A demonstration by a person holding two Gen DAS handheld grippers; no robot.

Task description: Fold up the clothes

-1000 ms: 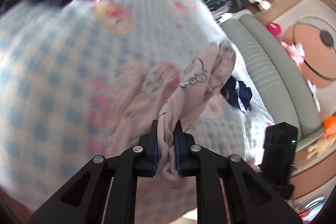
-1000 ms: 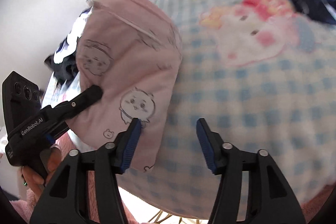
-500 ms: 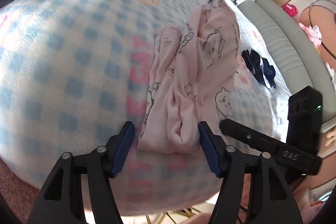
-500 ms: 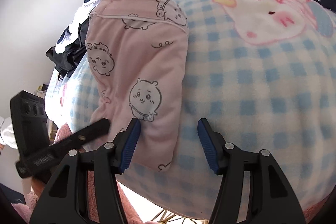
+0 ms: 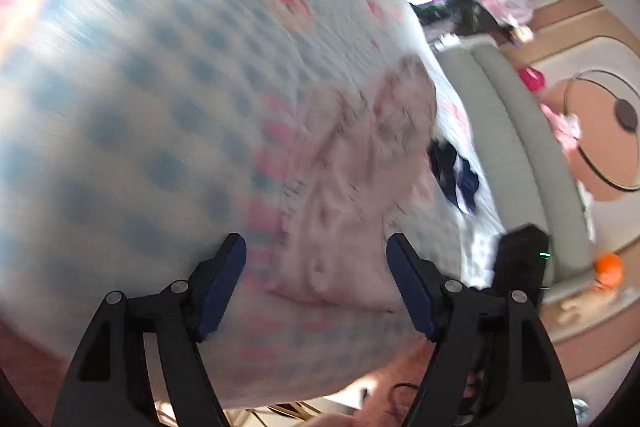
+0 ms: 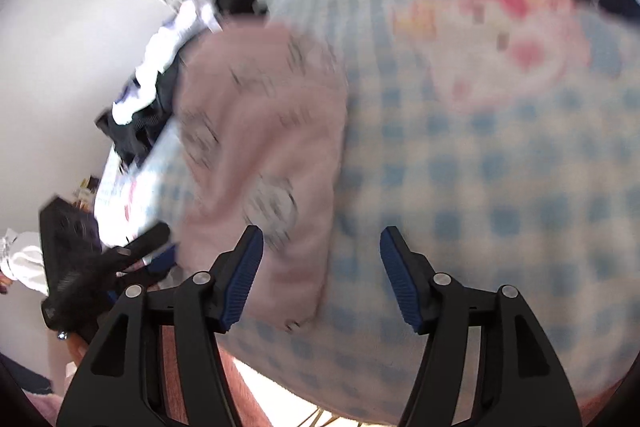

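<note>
1. A pink garment (image 5: 352, 187) printed with small cartoon figures is seen lying folded on a blue-and-white checked blanket (image 5: 132, 131); both views are blurred.
2. The left gripper (image 5: 316, 283) is held with its jaws spread wide, nothing pinched, the garment's near edge lying between them.
3. The right gripper (image 6: 322, 275) is likewise spread and empty, the garment's right edge framed by its fingers.
4. Dark clothes (image 6: 136, 131) are piled beyond the garment.
</note>
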